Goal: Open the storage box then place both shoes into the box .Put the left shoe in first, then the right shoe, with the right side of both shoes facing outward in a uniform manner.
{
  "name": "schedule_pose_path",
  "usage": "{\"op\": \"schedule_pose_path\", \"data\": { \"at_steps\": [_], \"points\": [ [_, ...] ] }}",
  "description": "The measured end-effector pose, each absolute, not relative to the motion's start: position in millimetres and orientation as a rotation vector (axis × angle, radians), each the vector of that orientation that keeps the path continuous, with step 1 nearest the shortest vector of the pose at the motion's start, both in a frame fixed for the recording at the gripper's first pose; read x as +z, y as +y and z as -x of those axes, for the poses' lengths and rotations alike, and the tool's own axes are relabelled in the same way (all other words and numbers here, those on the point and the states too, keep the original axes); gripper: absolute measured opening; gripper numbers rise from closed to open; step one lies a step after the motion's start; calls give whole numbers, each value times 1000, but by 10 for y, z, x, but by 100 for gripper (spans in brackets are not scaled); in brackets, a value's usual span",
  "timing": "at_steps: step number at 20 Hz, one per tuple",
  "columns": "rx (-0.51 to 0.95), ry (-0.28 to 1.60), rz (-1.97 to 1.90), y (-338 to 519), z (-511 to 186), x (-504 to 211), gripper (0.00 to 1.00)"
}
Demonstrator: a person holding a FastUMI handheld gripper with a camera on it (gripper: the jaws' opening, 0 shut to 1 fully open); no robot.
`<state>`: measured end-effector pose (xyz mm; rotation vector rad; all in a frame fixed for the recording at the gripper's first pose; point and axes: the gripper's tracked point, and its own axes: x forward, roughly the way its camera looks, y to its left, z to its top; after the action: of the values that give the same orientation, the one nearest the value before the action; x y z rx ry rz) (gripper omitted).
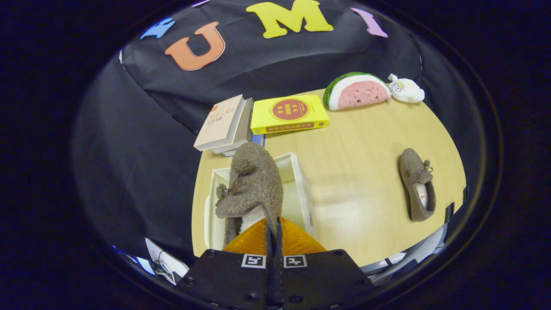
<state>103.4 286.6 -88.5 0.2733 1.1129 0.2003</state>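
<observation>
Storage box (297, 189) open, shoe (252, 185) over it, apparently clamped in closed tool (273, 230); 2nd shoe (416, 184) on table (357, 172).

The held shoe (252, 183) hides much of the storage box (297, 189) and the fingertips' grip

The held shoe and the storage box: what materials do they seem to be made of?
Held shoe, pinched by the gripper: apparently fuzzy wool-like fabric, matte, with a nubby surface. Storage box: probably plastic, white, with smooth thin walls that look slightly translucent.
</observation>
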Motion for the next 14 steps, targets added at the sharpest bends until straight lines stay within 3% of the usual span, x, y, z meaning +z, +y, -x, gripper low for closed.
{"op": "schedule_pose_path", "data": {
  "at_steps": [14],
  "points": [
    [201, 1132, -136, 3573, -727, -1886, 0]
  ]
}}
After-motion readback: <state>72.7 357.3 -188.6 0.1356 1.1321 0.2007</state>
